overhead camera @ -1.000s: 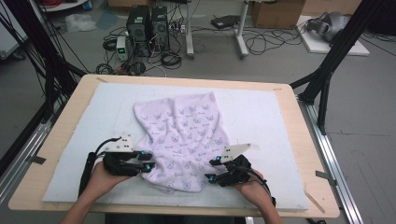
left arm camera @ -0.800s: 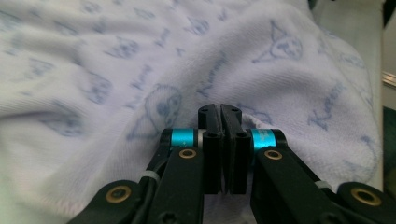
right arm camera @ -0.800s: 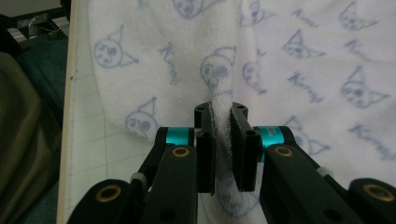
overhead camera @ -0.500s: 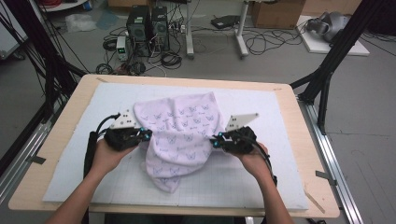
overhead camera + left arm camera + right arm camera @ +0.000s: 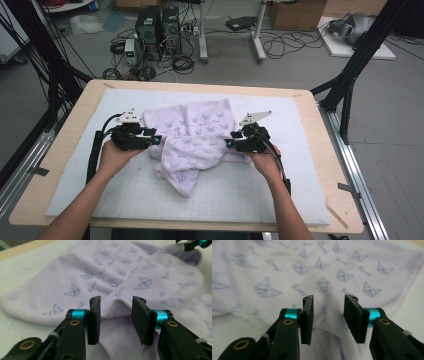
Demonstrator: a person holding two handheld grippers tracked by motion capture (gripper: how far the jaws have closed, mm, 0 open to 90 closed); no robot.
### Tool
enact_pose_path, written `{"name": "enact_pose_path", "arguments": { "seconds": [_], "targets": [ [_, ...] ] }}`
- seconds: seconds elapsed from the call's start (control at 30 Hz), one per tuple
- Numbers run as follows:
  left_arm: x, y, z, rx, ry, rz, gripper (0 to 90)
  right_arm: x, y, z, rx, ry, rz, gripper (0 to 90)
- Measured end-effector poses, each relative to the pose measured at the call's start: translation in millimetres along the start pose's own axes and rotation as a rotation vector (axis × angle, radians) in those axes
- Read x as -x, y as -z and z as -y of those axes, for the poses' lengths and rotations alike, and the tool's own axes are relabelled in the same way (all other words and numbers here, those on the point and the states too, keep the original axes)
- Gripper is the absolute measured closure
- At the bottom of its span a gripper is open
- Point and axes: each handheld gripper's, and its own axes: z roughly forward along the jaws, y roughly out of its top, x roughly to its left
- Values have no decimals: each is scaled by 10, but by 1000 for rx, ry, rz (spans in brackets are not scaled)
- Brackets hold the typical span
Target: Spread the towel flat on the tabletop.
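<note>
Both jaw sets have just been opening. The left hand-held gripper (image 5: 156, 140) sits at the towel's (image 5: 192, 135) left edge, jaws partly apart, a raised fold of cloth between the pads but not pinched. The right hand-held gripper (image 5: 229, 143), right of centre, matches it: jaws partly apart, cloth rising in the gap, pads clear of it. The lilac towel, printed with little cat faces, lies rumpled mid-frame on the white surface (image 5: 300, 190).
</note>
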Motion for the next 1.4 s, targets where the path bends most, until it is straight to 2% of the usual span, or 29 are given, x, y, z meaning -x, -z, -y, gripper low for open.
{"name": "enact_pose_path", "arguments": {
  "seconds": [0.07, 0.13, 0.2, 0.27, 0.3, 0.33, 0.4, 0.47, 0.63, 0.7, 0.73, 0.77, 0.8, 0.87, 0.9, 0.93, 1.0, 1.13, 1.23, 1.33, 1.4],
  "targets": [
    [75, 72, 38, -11, -15, 5, 540, -131, 103, 26, 33, 35, -7, 572],
    [192, 138, 96, 2, -38, 13, 527, -244, 145, 59, 42, 66, -7, 550],
    [343, 157, 150, 16, -52, 37, 505, -366, 145, 110, 35, 86, -33, 513],
    [493, 130, 174, 20, -70, 69, 488, -443, 107, 110, -7, 98, -52, 480],
    [571, 107, 181, 25, -82, 88, 484, -500, 91, 125, 12, 124, -51, 480],
    [643, 77, 184, 23, -98, 112, 482, -531, 75, 139, 34, 129, -54, 474],
    [760, -4, 195, 5, -132, 144, 483, -550, 0, 164, 30, 113, -74, 460],
    [820, -91, 237, -29, -163, 151, 486, -566, -90, 197, -3, 112, -80, 449],
    [807, -305, 406, -84, -158, 102, 503, -598, -263, 271, 3, 114, -88, 457],
    [827, -383, 441, -100, -167, 87, 573, -609, -346, 278, -12, 111, -89, 489],
    [841, -395, 428, -106, -190, 76, 603, -616, -371, 274, -24, 124, -80, 511],
    [840, -397, 409, -114, -193, 79, 654, -629, -405, 267, -38, 143, -68, 550],
    [834, -405, 402, -111, -193, 79, 706, -632, -423, 263, -37, 153, -72, 608],
    [821, -399, 401, -110, -184, 86, 754, -634, -444, 254, -33, 158, -93, 755],
    [827, -393, 400, -102, -177, 89, 776, -634, -453, 249, -30, 169, -101, 806],
    [829, -366, 388, -102, -178, 95, 784, -634, -452, 247, -31, 168, -104, 819],
    [841, -298, 357, -92, -179, 105, 794, -632, -417, 242, -27, 151, -132, 831],
    [893, -131, 251, -58, -184, 128, 803, -642, -172, 218, 21, 132, -155, 836],
    [974, 12, 116, -26, -206, 147, 805, -704, 81, 178, 38, 147, -167, 837],
    [1061, 149, -38, 4, -212, 199, 804, -774, 360, 99, 58, 167, -168, 839],
    [1117, 238, -130, 14, -239, 218, 804, -813, 544, 12, 80, 188, -157, 839]
  ]
}}
